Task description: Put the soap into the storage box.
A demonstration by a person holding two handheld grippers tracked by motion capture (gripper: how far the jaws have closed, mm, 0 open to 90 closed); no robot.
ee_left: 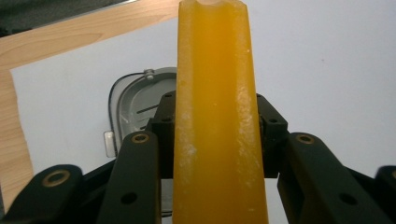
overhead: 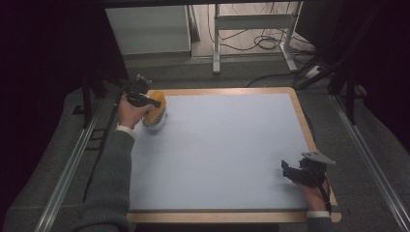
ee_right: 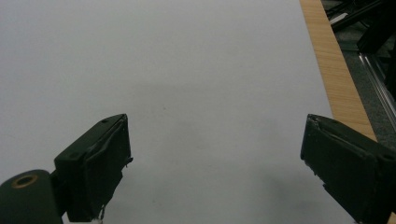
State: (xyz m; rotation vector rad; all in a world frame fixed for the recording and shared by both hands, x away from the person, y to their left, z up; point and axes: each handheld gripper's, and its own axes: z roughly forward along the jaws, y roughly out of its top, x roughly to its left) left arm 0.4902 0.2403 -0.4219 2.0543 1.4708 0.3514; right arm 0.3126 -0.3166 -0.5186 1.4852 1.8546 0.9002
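An orange-yellow slab-like object [overhead: 158, 112] is at the far left of the pale mat [overhead: 217, 150]. My left gripper [overhead: 153, 102] is shut on it. In the left gripper view the orange object [ee_left: 215, 70] stands edge-on between the black jaws of the left gripper [ee_left: 215, 116] and runs up past their tips. Under it sits a grey, rounded container [ee_left: 133, 100] with a small metal clasp, on the mat; the same container [overhead: 155, 124] is partly hidden by the orange object. My right gripper [overhead: 289, 172] rests near the front right corner, open, its jaws wide apart over bare mat [ee_right: 215, 154].
The mat lies on a wooden board [overhead: 227, 91] whose rim shows at the back, right and front. Metal rails [overhead: 63, 174] run along both sides of the table. A white cabinet [overhead: 150, 29], table legs and cables stand beyond the far edge.
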